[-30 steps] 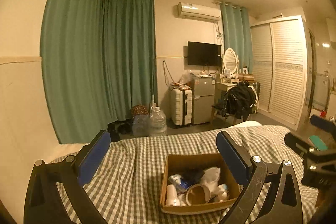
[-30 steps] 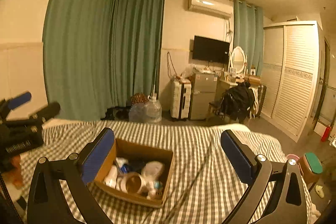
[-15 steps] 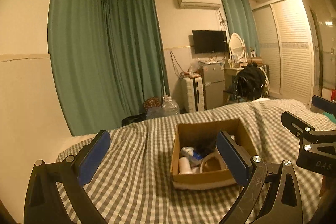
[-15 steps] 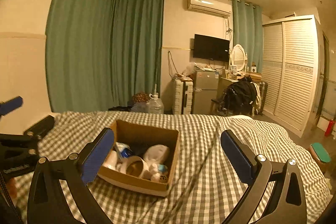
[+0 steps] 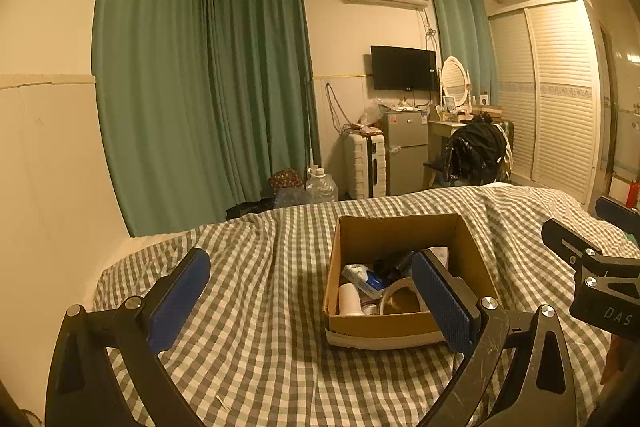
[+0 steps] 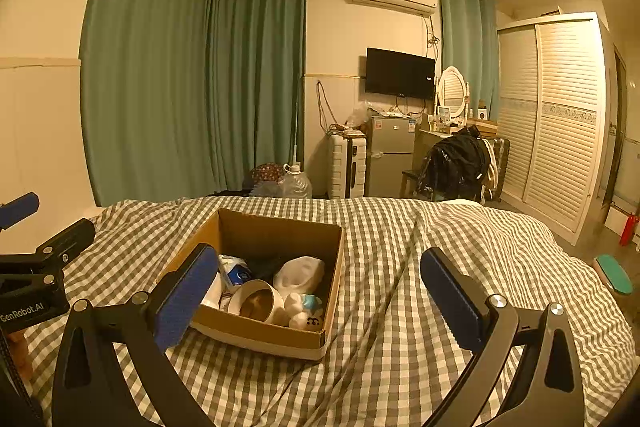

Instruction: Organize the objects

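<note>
An open cardboard box (image 5: 400, 227) sits on the checked bedspread (image 5: 260, 327); it also shows in the right wrist view (image 6: 276, 227). It holds a tape roll (image 6: 260, 301), a white cup (image 5: 349, 298), a blue-and-white packet (image 6: 236, 269), a white pouch (image 6: 300, 271) and small toys. My left gripper (image 5: 312, 297) is open and empty, above the bed just left of the box. My right gripper (image 6: 316, 291) is open and empty, above the box's right side. Each gripper shows at the edge of the other's view.
Green curtains (image 5: 200, 87) hang behind the bed. On the floor past the bed stand a water jug (image 5: 321, 187), a white suitcase (image 5: 366, 167), a small fridge (image 5: 404, 151) and a chair with a black bag (image 5: 476, 151). A slatted wardrobe (image 5: 560, 99) is at right.
Both grippers have tilted down and come closer to the box, which now sits larger and nearer in both views. Both stay open.
</note>
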Demonstrator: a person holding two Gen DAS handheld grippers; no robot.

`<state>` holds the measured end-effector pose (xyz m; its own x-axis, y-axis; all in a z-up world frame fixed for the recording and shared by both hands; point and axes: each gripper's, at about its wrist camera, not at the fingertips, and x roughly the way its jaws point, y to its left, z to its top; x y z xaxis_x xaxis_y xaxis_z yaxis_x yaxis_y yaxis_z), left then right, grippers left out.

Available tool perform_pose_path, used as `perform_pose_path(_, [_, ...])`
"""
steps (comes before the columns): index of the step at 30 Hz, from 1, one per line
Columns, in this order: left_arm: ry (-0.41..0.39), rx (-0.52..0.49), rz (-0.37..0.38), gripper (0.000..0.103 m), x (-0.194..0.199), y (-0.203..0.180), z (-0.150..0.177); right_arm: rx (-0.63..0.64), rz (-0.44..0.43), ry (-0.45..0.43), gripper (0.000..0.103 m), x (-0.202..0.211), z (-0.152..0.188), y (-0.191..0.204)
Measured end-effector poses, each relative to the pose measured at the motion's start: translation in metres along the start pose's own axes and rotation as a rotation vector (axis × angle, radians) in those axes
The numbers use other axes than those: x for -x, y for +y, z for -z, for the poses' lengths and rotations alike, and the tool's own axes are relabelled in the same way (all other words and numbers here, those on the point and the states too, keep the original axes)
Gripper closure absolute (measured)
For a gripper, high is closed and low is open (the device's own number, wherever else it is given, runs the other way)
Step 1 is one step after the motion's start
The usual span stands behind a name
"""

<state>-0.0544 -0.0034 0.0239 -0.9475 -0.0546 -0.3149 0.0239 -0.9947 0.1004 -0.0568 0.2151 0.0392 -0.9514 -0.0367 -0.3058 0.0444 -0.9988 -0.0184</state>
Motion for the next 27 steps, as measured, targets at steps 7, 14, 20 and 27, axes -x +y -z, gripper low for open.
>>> perform_pose_path(7, [0.013,0.017,0.008,0.0,-0.0019,0.0013,0.0003,0.005,0.001,0.018,0.001,-0.0042,0.0024,0.0021])
perform_pose_path(14, [0.021,0.023,0.009,0.0,-0.0029,0.0008,0.0022,0.011,-0.002,0.013,0.001,-0.0007,0.0017,0.0051])
perform_pose_path(20, [0.021,0.023,0.008,0.0,-0.0029,0.0006,0.0023,0.012,-0.004,0.015,0.001,-0.0013,0.0015,0.0063])
perform_pose_path(27, [0.022,0.021,0.006,0.0,-0.003,0.0,0.0029,0.019,-0.009,0.02,0.001,-0.0017,0.0027,0.0086])
